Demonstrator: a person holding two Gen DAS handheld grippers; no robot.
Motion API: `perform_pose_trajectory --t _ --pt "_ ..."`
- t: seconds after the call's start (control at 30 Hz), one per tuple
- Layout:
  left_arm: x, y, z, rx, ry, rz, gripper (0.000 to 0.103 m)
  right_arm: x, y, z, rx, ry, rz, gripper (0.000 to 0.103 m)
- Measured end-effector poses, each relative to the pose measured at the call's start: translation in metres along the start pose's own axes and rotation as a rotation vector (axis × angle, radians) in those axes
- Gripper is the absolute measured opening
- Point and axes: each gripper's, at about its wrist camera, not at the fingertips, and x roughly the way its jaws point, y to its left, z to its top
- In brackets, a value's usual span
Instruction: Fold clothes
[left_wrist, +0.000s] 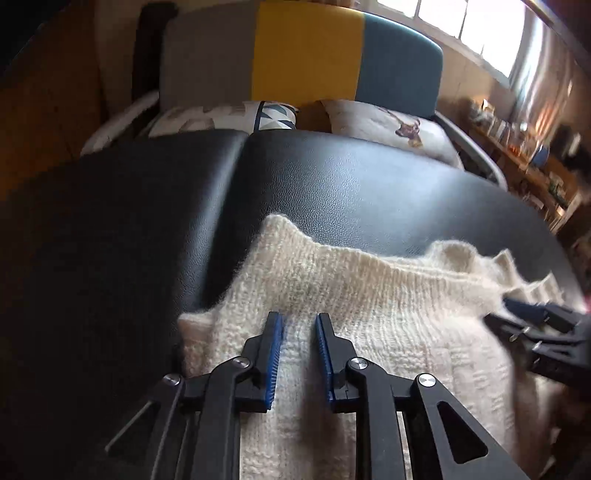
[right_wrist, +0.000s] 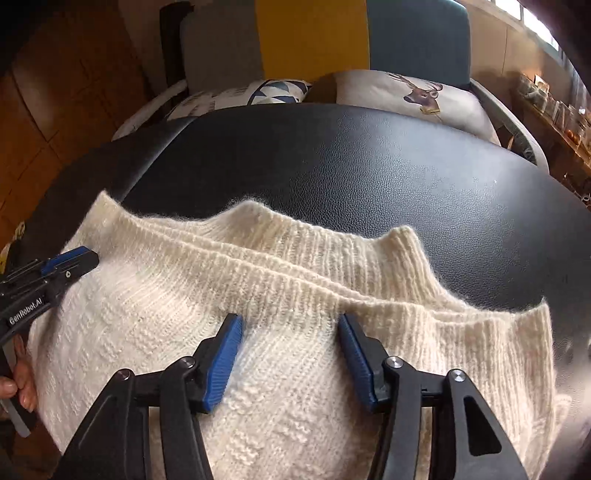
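Note:
A cream knitted sweater (left_wrist: 332, 295) lies on a black leather surface (left_wrist: 332, 184), its ribbed hem (right_wrist: 295, 243) doubled over and wavy at the far edge. My left gripper (left_wrist: 299, 319) hovers over the sweater's left part. Its blue pads stand a narrow gap apart with flat knit showing between them and nothing pinched. It also appears as the left gripper (right_wrist: 74, 260) at the sweater's left edge in the right wrist view. My right gripper (right_wrist: 290, 317) is wide open just above the sweater's middle, behind the hem, and the right gripper (left_wrist: 528, 314) shows blurred at the right edge.
Beyond the black surface (right_wrist: 369, 166) stands a sofa (left_wrist: 306, 55) with grey, yellow and teal back panels and patterned cushions, one with a deer print (right_wrist: 421, 92). A cluttered shelf (left_wrist: 524, 155) runs along the right. Wooden floor (right_wrist: 55, 110) lies left. A person's hand (right_wrist: 18, 387) holds the left gripper.

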Motion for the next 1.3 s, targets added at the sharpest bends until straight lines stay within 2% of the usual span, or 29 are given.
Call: perform_pose_trajectory --t 0.07,0.17,0.23,0.27,0.37,0.43,0.53,0.67,0.7,0.73,0.83,0.9,1.03,1.1,1.17,1.2,1.23,1.3 --pt "-0.013 0.016 -0.002 -0.067 -0.009 -0.082 0.021 -0.001 0.006 -0.003 -0.039 -0.015 -0.026 0.055" --pt "-0.037 0.046 -0.006 -0.177 -0.031 -0.179 0.022 -0.004 0.001 -0.005 -0.012 -0.035 0.003 0.056" --pt "-0.056 0.072 -0.014 -0.222 -0.047 -0.188 0.029 -0.005 -0.003 -0.005 0.0 -0.044 0.027 0.057" --pt "-0.064 0.083 -0.02 -0.234 -0.041 -0.201 0.029 -0.006 -0.004 -0.006 0.005 -0.048 0.039 0.057" --pt "-0.08 0.107 -0.045 -0.255 -0.003 -0.267 0.034 -0.016 -0.007 -0.004 0.031 -0.059 0.059 0.057" --pt "-0.086 0.105 -0.064 -0.222 0.041 -0.31 0.034 -0.031 -0.009 -0.007 0.048 -0.085 0.065 0.057" --pt "-0.091 0.096 -0.094 -0.173 0.109 -0.368 0.035 -0.051 -0.013 -0.023 0.06 -0.09 0.118 0.057" --pt "-0.092 0.084 -0.121 -0.142 0.132 -0.353 0.035 -0.079 -0.019 -0.044 0.076 -0.096 0.19 0.057" --pt "-0.092 0.082 -0.128 -0.135 0.135 -0.345 0.023 -0.084 -0.021 -0.052 0.078 -0.091 0.186 0.057" --pt "-0.092 0.079 -0.134 -0.129 0.138 -0.337 0.019 -0.084 -0.026 -0.059 0.079 -0.079 0.169 0.057" --pt "-0.094 0.09 -0.145 -0.195 0.151 -0.365 0.016 -0.077 -0.045 -0.079 0.097 -0.073 0.165 0.056" --pt "-0.094 0.094 -0.149 -0.206 0.163 -0.355 0.016 -0.073 -0.053 -0.089 0.102 -0.077 0.164 0.055" --pt "-0.103 0.085 -0.139 -0.182 0.171 -0.305 0.024 -0.074 -0.044 -0.082 0.057 -0.07 0.131 0.057" --pt "-0.116 0.075 -0.127 -0.16 0.143 -0.259 0.034 -0.086 -0.048 -0.08 0.059 -0.072 0.184 0.057" --pt "-0.13 0.063 -0.114 -0.141 0.084 -0.265 0.049 -0.11 -0.069 -0.088 0.091 -0.097 0.263 0.058" --pt "-0.135 0.054 -0.108 -0.125 0.059 -0.28 0.059 -0.123 -0.082 -0.092 0.108 -0.111 0.3 0.063" --pt "-0.137 0.04 -0.103 -0.103 0.043 -0.304 0.065 -0.136 -0.094 -0.097 0.124 -0.125 0.337 0.073" --pt "-0.132 0.007 -0.094 -0.051 0.042 -0.361 0.067 -0.16 -0.122 -0.109 0.165 -0.147 0.399 0.082"
